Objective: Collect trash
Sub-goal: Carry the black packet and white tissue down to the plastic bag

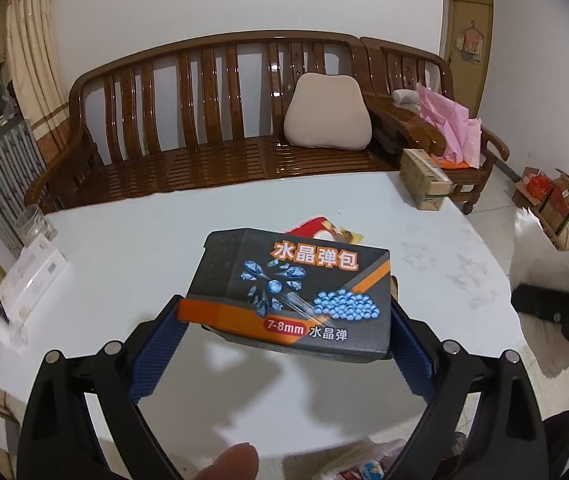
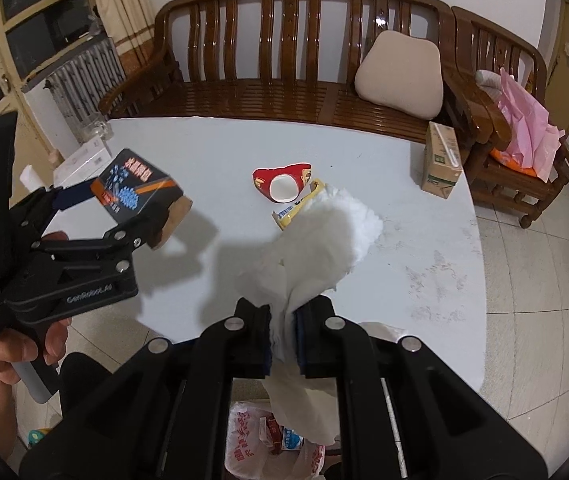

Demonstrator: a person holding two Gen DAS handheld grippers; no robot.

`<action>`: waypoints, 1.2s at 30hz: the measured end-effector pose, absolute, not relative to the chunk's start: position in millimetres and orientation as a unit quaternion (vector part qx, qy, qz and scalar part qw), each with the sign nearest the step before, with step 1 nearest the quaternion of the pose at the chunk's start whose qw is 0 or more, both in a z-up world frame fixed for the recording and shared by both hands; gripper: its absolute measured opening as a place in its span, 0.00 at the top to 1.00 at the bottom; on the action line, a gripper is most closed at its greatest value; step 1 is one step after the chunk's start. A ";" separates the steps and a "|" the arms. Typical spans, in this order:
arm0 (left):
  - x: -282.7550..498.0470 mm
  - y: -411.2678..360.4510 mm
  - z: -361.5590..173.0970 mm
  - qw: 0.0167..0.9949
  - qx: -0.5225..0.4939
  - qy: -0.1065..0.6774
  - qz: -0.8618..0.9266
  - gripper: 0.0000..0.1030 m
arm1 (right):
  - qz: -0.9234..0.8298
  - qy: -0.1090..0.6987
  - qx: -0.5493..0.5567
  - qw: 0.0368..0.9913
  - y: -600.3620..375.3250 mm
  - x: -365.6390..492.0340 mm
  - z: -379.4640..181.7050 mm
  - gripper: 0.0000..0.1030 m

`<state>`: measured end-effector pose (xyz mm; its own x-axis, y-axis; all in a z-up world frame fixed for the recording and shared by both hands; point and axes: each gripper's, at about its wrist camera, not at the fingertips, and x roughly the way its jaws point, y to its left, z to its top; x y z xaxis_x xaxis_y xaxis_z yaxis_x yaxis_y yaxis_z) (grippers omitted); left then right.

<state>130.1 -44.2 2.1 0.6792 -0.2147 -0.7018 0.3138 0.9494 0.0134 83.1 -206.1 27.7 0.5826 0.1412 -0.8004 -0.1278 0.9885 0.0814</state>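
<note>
White tabletop (image 2: 212,148) w/ a slatted wooden bench (image 2: 268,92) along its far edge, tiled floor to the right. Left gripper (image 1: 284,320) is clamped on a dark gel-ball box (image 1: 296,292), fingers on its two side faces, box held off the table. Right gripper (image 2: 282,332) is pinched tight on a wad of white tissue (image 2: 324,236) that flops out past the tips, over the near table edge.

Trash bag (image 2: 252,436) sits on the floor just below the near edge, under the right gripper. Still on the table: torn red wrapper (image 2: 282,184) and yellow wrapper (image 2: 296,210) mid-table, carton (image 2: 442,160) at the far right corner.

Risks, as I judge: box is held only by thin side contact, so a tilt could slip it; loose tissue may snag or drift wide of the bag on release.

Room: plenty of bare table btwn both grippers; the drop path near the edge looks open.
</note>
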 end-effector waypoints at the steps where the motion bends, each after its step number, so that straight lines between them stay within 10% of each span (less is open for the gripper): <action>1: 121.0 -43.6 2.0 0.915 0.064 0.372 -0.143 0.12 | 0.078 0.449 0.007 0.890 -207.9 77.3 28.9 0.91; 36: -80.8 -78.5 -193.8 0.836 0.079 0.511 -0.184 0.12 | 0.087 0.512 -0.031 0.854 -208.4 -93.8 -107.1 0.91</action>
